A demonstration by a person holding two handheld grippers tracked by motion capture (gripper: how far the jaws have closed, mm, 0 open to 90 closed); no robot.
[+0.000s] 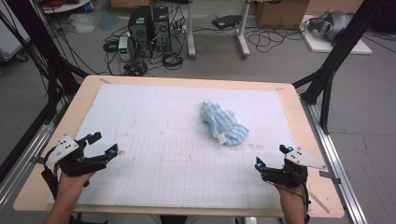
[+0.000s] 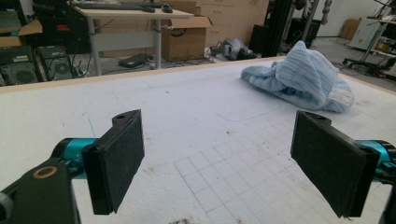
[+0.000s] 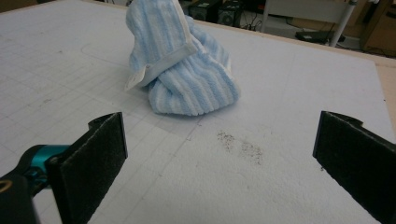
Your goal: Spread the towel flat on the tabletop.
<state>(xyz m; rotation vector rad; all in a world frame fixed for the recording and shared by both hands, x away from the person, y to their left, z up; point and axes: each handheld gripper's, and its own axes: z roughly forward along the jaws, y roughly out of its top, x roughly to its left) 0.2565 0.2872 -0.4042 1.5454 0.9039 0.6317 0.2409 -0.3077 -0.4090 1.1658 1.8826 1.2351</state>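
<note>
1. A white gridded foam sheet (image 1: 154, 135) covers the pale wooden table (image 1: 301, 135) almost edge to edge.
2. A dark speckled stain (image 3: 240, 144) marks the sheet toward the table's right edge.
3. Two black computer towers (image 1: 149, 30) stand on the grey floor beyond the far edge.

A research lab or workshop: desktop computer towers (image 1: 149, 30) and tangled cables (image 1: 170, 58) are sitting on the grey concrete floor (image 1: 369, 116), cardboard boxes (image 2: 187, 39) are lining the wall, and black metal framing (image 1: 334, 65) is flanking the table (image 1: 299, 109).
</note>
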